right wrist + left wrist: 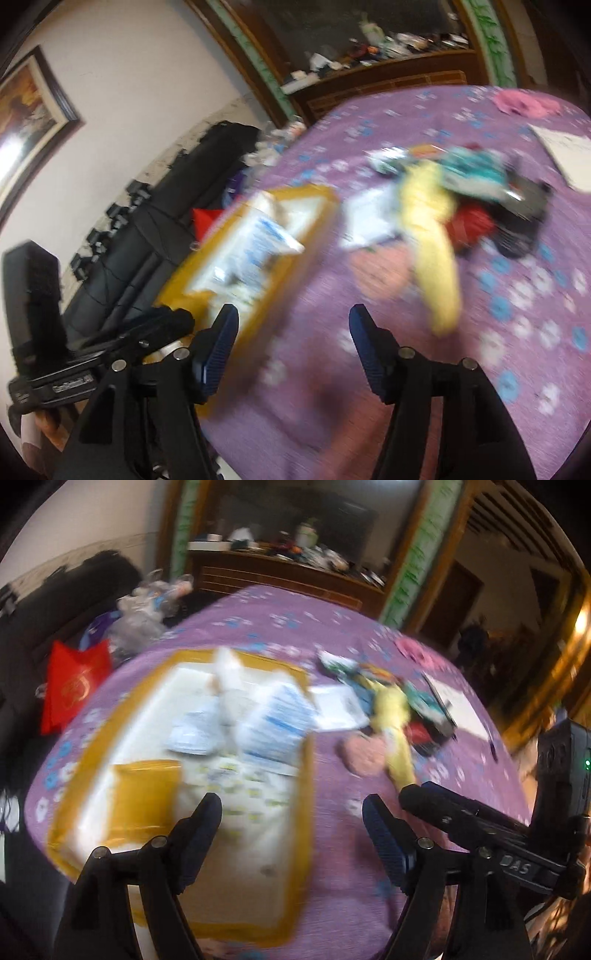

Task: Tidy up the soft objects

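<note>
A yellow-rimmed white tray (306, 775) lies on the purple flowered bedspread (343, 886) and holds white and blue packets (273, 723), a yellow pouch (146, 797) and a patterned cloth. A pile of soft things lies to its right: a yellow cloth (395, 731), a pink pad (364, 755), teal, red and dark pieces (476, 177). My left gripper (291, 808) is open and empty over the tray's near right edge. My right gripper (293, 317) is open and empty between the tray (295, 266) and the yellow cloth (436, 258). Both views are blurred.
A pink cloth (524, 101) and a white sheet (569, 155) lie at the bed's far right. A red bag (74, 683), plastic bags (144, 609) and a black sofa (155, 221) stand left of the bed. A cluttered wooden dresser (280, 572) is behind.
</note>
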`<state>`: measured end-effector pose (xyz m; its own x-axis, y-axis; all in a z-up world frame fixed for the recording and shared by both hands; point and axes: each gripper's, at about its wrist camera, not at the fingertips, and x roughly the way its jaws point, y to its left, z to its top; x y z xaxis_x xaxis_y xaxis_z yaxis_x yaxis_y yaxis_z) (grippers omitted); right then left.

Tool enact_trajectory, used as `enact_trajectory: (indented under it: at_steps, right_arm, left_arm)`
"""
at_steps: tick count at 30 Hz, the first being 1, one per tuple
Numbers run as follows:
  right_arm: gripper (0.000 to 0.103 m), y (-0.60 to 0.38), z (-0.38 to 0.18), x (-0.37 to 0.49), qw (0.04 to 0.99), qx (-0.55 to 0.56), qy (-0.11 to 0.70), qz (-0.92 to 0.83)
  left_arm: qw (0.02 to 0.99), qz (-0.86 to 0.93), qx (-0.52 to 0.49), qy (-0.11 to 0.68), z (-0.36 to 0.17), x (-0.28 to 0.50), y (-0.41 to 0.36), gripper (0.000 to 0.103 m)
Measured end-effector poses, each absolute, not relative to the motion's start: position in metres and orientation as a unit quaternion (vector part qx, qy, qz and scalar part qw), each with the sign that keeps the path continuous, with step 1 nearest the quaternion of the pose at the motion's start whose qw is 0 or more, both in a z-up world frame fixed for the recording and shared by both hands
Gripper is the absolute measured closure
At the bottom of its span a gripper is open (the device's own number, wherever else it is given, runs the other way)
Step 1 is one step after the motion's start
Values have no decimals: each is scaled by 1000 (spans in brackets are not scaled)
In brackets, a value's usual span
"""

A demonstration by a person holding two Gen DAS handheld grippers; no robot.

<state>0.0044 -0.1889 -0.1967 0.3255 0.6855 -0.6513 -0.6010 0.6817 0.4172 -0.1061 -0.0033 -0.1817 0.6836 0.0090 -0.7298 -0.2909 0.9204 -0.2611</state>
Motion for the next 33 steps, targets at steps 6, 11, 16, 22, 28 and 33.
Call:
enact_trajectory:
  at_steps: [6,11,16,22,28,33]
  right_arm:
    - [34,-247,-212,35,850,40,460,255]
    - [29,-282,-224,57,853,76,471,214]
    - [29,-267,-230,77,847,44,473,240]
    - [29,-225,-241,98,836,-22,486,255]
    - [15,-218,-247,91,858,-74,453,230]
    - [8,-214,-249,94,862,-75,448,224]
  left_arm:
    - [884,56,-137,444,-184,-50,-60,21]
    - [874,23,-142,464,-220,16,-84,21]
    - [874,74,-94,471,-251,36,-91,11]
    - [882,83,-43,461,-260,23,-106,0]
    - [882,73,-56,463,-261,22,-103,1]
    - [882,73,-55,463,-261,23,-101,1]
